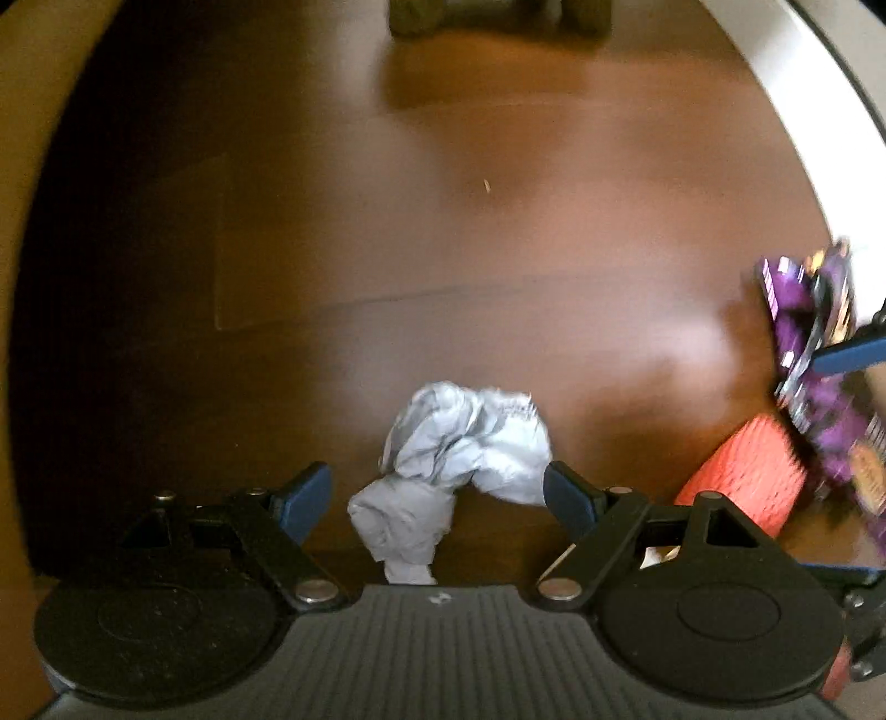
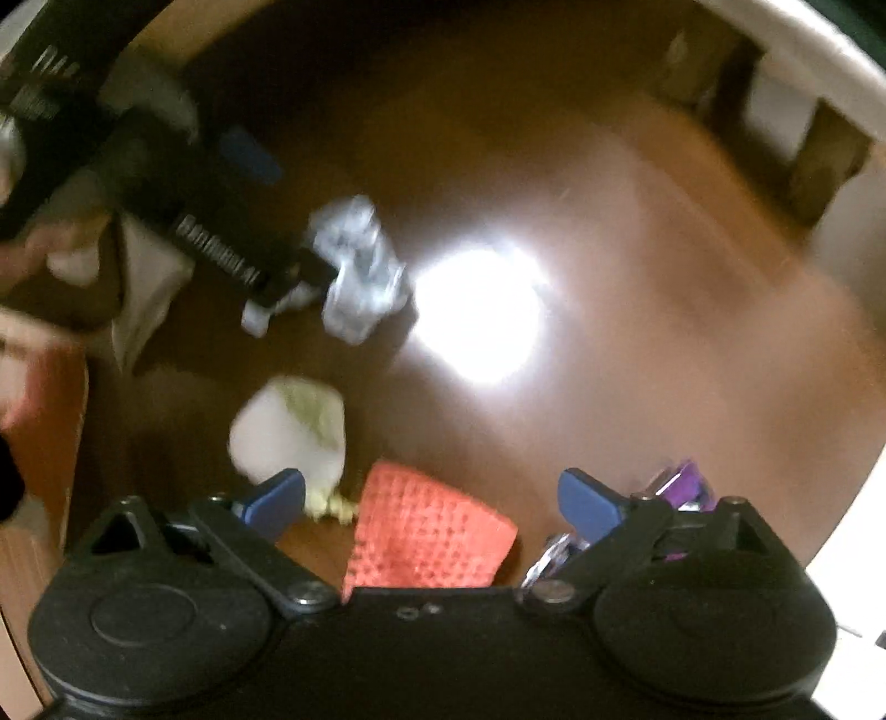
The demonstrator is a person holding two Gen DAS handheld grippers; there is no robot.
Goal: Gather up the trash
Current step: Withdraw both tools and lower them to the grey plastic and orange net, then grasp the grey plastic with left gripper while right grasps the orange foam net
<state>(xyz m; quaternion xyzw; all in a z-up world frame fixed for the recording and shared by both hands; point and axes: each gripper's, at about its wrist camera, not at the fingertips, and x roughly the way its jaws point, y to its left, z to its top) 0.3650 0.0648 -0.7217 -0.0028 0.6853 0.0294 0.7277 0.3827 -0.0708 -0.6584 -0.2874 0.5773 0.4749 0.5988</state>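
A crumpled grey-white paper ball (image 1: 454,459) lies on the dark wooden floor (image 1: 443,249). My left gripper (image 1: 437,498) points down at it, open, with a blue pad on each side of the ball and neither pressing it. My right gripper (image 2: 432,501) is open too, straddling an orange-red textured piece (image 2: 426,537) on the floor. A purple foil wrapper (image 2: 681,487) lies just behind its right finger. The wrapper (image 1: 814,354) and the orange piece (image 1: 742,476) also show at the right of the left wrist view.
A whitish, yellow-green crumpled scrap (image 2: 293,432) lies left of the orange piece. A dumbbell-like object (image 1: 487,16) sits farther along the floor. A white baseboard (image 1: 803,72) runs along the upper right. A person's hand (image 2: 33,332) is at the left edge. Both views are blurred.
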